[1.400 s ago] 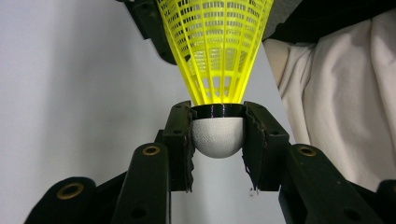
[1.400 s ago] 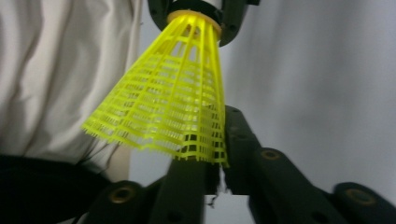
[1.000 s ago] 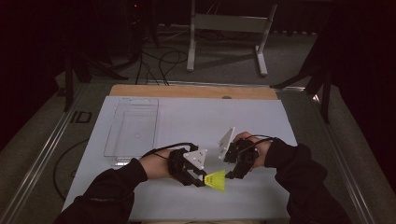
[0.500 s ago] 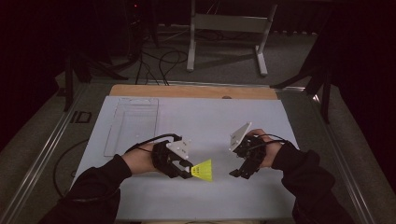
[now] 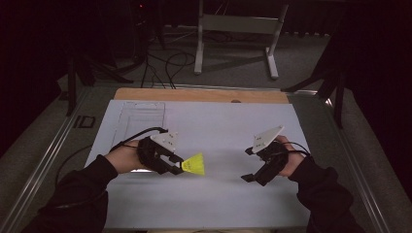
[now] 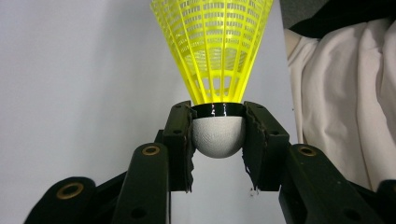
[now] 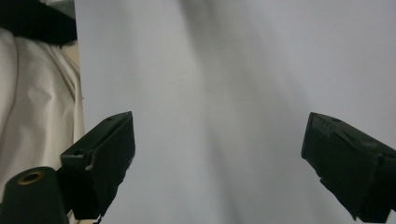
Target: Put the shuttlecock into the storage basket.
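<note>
Left side of the white table sheet (image 5: 228, 126): we list a clear tray (image 5: 141, 119), flat, toward the far edge. Near it, we record the left gripper (image 5: 176, 165), jaws closed on the white cork of a yellow shuttlecock (image 5: 194, 164), skirt pointing right, low over the sheet. Well apart to the right, we note the right gripper (image 5: 252, 165), jaws spread wide, holding nothing, above bare sheet

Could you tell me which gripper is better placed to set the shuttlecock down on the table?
Left: the left gripper is shut on the shuttlecock by its white cork, while the right gripper is open apart.
</note>
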{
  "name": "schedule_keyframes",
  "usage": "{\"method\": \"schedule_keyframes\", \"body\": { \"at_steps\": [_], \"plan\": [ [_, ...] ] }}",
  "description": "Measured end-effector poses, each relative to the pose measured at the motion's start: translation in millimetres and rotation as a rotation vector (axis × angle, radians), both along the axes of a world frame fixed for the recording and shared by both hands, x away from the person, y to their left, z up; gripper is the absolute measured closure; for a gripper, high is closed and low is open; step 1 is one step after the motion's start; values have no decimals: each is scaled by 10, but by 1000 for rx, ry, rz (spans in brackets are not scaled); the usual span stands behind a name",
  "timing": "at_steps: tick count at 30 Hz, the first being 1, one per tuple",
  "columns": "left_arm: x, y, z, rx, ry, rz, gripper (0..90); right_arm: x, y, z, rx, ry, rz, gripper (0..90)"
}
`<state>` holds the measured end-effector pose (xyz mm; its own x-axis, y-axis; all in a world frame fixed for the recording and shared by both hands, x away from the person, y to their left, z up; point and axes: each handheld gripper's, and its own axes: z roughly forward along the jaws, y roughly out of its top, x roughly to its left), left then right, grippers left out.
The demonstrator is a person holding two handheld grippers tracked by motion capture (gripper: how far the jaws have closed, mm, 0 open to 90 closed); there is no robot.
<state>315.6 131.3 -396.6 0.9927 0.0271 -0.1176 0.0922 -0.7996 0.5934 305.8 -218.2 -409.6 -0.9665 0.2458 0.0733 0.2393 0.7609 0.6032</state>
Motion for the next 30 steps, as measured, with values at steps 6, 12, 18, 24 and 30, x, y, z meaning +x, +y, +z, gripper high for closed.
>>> {"method": "schedule_keyframes", "body": {
  "at_steps": [6, 12, 18, 24, 30],
  "plan": [
    [47, 176, 27, 15, 6, 32, 656, -77, -105, 4, 78, -34, -34, 95],
    [96, 349, 63, 9, 5, 75, 655, -140, -175, -16, 130, -66, -66, 95],
    [145, 589, 118, 7, -2, 152, 655, -235, -239, -69, 179, -129, -94, 95],
    [156, 821, 146, -5, -12, 221, 655, -309, -346, -136, 247, -148, -125, 95],
    [161, 1057, 172, 8, -8, 315, 655, -384, -443, -207, 289, -165, -166, 96]
  ]
}}
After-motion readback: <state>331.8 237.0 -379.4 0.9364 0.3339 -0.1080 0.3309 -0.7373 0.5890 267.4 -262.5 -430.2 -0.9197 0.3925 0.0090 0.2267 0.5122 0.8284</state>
